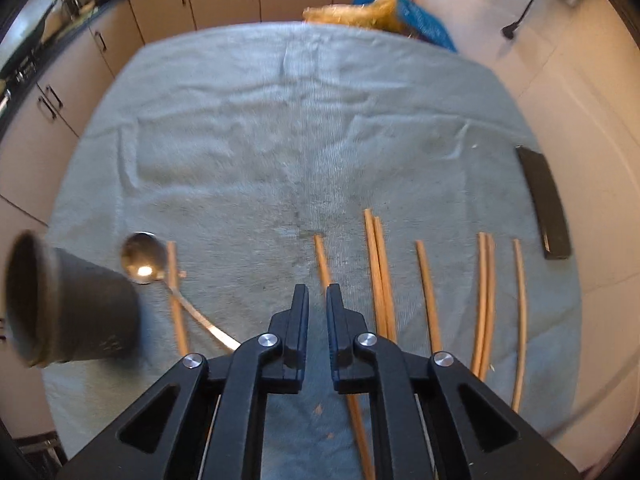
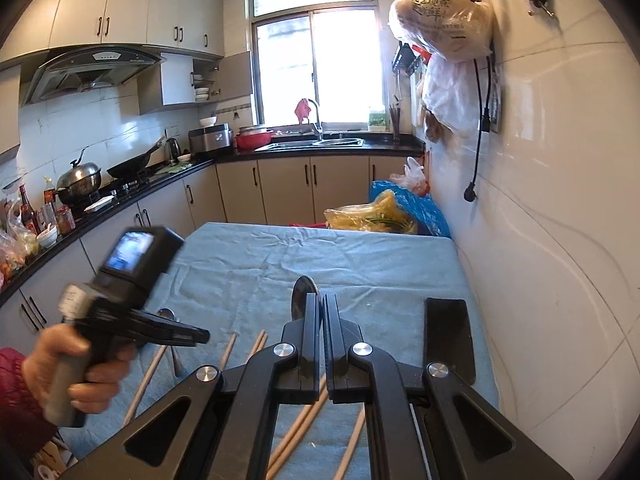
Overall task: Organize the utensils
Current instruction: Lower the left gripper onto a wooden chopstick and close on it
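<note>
Left gripper [image 1: 318, 292]: black jaws nearly together, a thin gap between them, nothing held. It points steeply down over the cloth. In the right wrist view a hand [image 2: 76, 372] with a red sleeve grips its handle at the left edge.

Right gripper [image 2: 322, 304]: jaws pressed together on the handle of a shiny metal spoon [image 2: 303, 294], whose bowl stands up just beyond the fingertips, clear of the table.

Surface, left to right in the left wrist view: a dark grey tapered cup [image 1: 68, 304] at the near left edge, blurred, its mouth facing left; whether it lies or is tilted I cannot tell. Just right of it a second metal spoon [image 1: 145, 258] lies bowl-far, its handle crossing a light wooden chopstick [image 1: 176, 300]. More wooden chopsticks [image 1: 380, 276] lie roughly parallel across the near middle and right, singly and in pairs. A flat black rectangular slab [image 1: 544, 204] lies at the right edge. All rest on a wrinkled pale blue-grey towel [image 1: 260, 128] covering the table.

Room: a kitchen with beige cabinets [image 2: 280, 188], black countertop [image 2: 168, 178], sink under a bright window [image 2: 316, 68], white tiled wall at right. Yellow and blue plastic bags [image 2: 384, 212] sit past the table's far end.

Writing: a hanging plastic bag [image 2: 440, 8] carries green print, too small to read.
</note>
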`<state>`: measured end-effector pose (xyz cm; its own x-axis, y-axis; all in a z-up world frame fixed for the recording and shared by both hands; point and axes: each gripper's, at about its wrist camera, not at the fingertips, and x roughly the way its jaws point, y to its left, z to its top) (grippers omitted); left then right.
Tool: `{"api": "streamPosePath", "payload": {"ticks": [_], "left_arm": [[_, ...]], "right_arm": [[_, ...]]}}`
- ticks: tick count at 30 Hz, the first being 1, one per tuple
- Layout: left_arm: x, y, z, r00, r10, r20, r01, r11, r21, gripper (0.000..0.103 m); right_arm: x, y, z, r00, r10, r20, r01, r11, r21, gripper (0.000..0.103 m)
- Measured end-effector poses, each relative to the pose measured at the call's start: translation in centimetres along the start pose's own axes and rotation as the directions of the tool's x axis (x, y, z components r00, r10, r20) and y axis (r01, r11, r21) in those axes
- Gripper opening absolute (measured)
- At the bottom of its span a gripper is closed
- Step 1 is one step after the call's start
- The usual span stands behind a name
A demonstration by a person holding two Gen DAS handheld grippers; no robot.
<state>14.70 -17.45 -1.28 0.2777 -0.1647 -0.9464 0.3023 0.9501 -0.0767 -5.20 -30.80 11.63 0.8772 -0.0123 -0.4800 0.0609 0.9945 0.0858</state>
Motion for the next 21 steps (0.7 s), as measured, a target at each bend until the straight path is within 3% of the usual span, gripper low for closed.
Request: {"api": "streamPosePath", "payload": {"ticks": [1,4,7,8,9,14,21], "left_arm": [[0.8,-0.1,0.3,1.0,0.008,-0.014,-0.008,1.0,-0.006,0.009],[2.8,-0.5,1.0,0.999,0.033,-0.039,-0.034,0.999,-0.026,0.023],[4.1,-0.9,1.3,0.996,0.071,-0.048,-0.073,0.997,-0.031,0.025],[4.4,-1.0,1.3,0.996,0.076,-0.049,-0.077,0.997,-0.03,0.022],[4.3,-1.3,1.3,0.995,0.099,-0.026,-0.1,0.995,-0.017,0.006],[3.4,-1.7,0.7,0.994,0.105,0.016,-0.105,0.994,-0.006,0.005],[-4.2,-1.3,-1.8,0.984,0.042,0.176,-0.044,0.999,0.002,0.005]], "right_arm": [[-0.1,-0.2,0.0,1.0,-0.002,0.0,0.002,1.0,0.002,0.002],[-0.1,-0.6,-0.1,1.0,0.002,-0.003,-0.002,1.0,0.002,0.002],[-0.2,-1.0,-0.1,1.0,0.009,-0.006,-0.009,1.0,0.003,0.002],[-0.2,-1.2,-0.2,1.0,0.008,-0.005,-0.008,1.0,0.005,0.002],[-0.3,-1.4,-0.2,1.0,0.009,-0.004,-0.009,1.0,0.01,0.002],[-0.3,-2.1,-0.4,1.0,0.019,-0.01,-0.018,0.999,0.038,0.002],[-0.6,-1.4,0.2,1.0,0.018,0.004,-0.018,0.999,0.032,0.002]]}}
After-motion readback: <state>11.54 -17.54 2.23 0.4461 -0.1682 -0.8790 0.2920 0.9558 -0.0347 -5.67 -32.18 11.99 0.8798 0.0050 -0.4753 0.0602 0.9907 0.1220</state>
